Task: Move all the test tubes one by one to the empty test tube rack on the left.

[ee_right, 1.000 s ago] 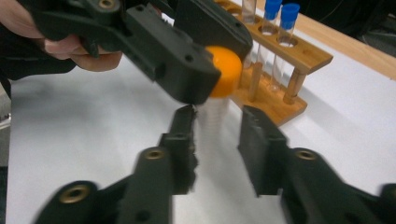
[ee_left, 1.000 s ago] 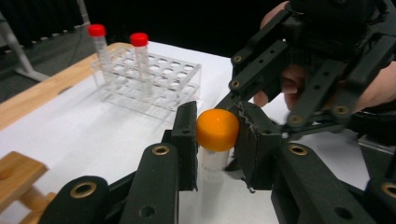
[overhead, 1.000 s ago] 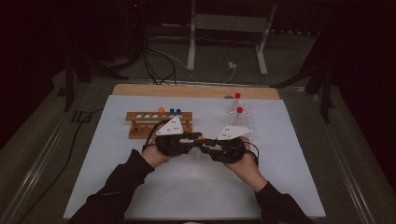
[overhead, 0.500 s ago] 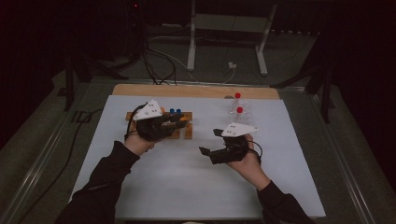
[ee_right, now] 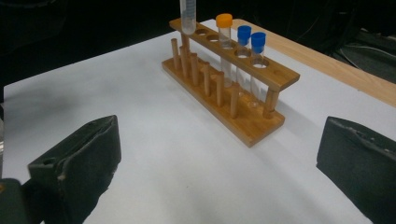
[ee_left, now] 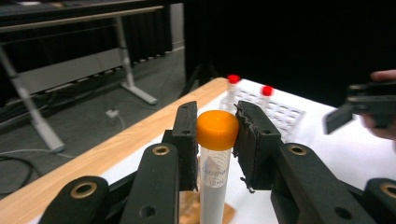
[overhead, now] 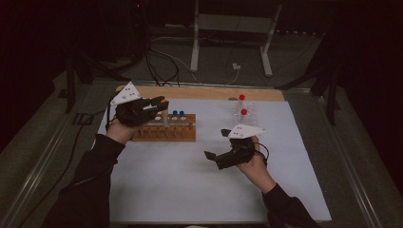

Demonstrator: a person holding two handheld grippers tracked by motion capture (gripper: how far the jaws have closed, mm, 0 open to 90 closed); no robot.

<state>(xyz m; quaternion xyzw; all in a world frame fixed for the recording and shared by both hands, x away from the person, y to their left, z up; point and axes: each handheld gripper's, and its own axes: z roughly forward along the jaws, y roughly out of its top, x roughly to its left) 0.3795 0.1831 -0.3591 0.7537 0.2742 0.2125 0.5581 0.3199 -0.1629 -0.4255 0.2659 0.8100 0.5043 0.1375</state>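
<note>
A clear test tube with an orange cap (ee_left: 214,170) stands upright between the pads of my left gripper (ee_left: 217,113), which is shut on it just under the cap. In the high view my left gripper (overhead: 159,105) holds this tube (overhead: 164,101) over the left part of the wooden rack (overhead: 164,134). Seen from the right gripper view, the tube's bottom end (ee_right: 187,14) hangs above the rack's far holes. The rack (ee_right: 243,119) holds another orange-capped tube (ee_right: 224,28) and two blue-capped tubes (ee_right: 250,42). My right gripper (overhead: 216,144) is open over the white mat, right of the rack.
Two red-capped tubes (overhead: 243,104) stand in a clear rack at the back right of the white mat (overhead: 199,190). A wooden strip (overhead: 209,93) borders the mat's far edge. A metal stand and cables lie on the floor beyond the table.
The two grippers were together at mid-table a second ago. My left gripper has since carried the orange-capped tube left and back over the rack. The right gripper drew away to the right, open.
</note>
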